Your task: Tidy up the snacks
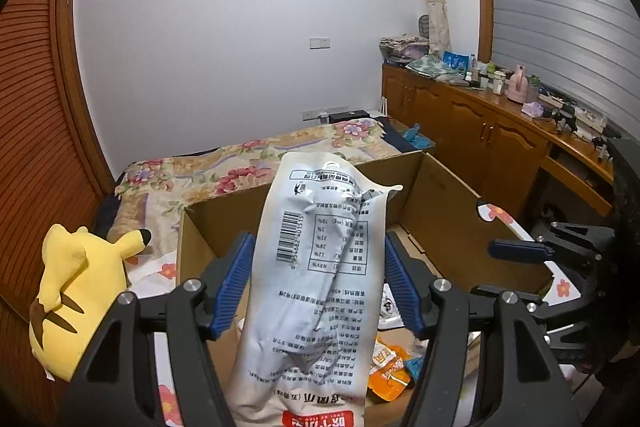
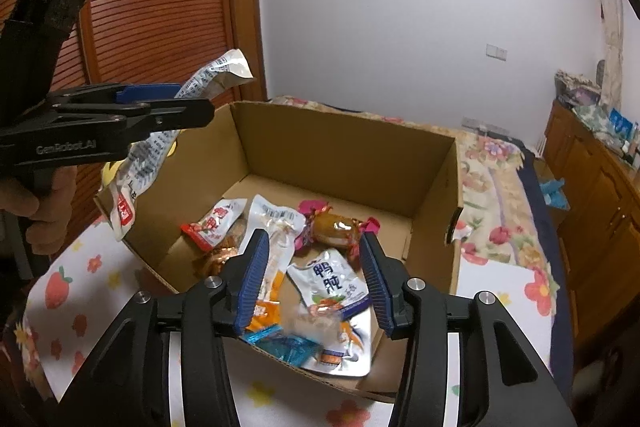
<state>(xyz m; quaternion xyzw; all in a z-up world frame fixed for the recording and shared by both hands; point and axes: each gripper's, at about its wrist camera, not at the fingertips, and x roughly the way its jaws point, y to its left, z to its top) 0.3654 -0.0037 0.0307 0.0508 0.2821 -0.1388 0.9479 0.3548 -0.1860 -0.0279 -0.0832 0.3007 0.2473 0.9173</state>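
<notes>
My left gripper [image 1: 318, 241] is shut on a long white snack packet [image 1: 312, 287] with a barcode and a red label at its bottom end. It holds the packet above the left edge of an open cardboard box [image 2: 352, 147]. In the right wrist view that left gripper [image 2: 194, 103] comes in from the left with the packet [image 2: 144, 163] hanging through it. My right gripper [image 2: 312, 259] hangs open over the box's near side. A small blurred clear-wrapped piece [image 2: 308, 323] lies loose below its jaws. In the box lie a red-and-white packet [image 2: 212, 223], a brown pink-ended sweet [image 2: 336, 227] and a white packet with blue characters [image 2: 332, 283].
The box stands on a white cloth with flowers and strawberries [image 2: 80, 287]. A yellow plush toy [image 1: 76, 291] sits left of it. Behind are a bed with a floral cover [image 1: 240, 163] and wooden cabinets [image 1: 480, 131] with clutter on top. A person's hand [image 2: 36, 203] holds the left gripper.
</notes>
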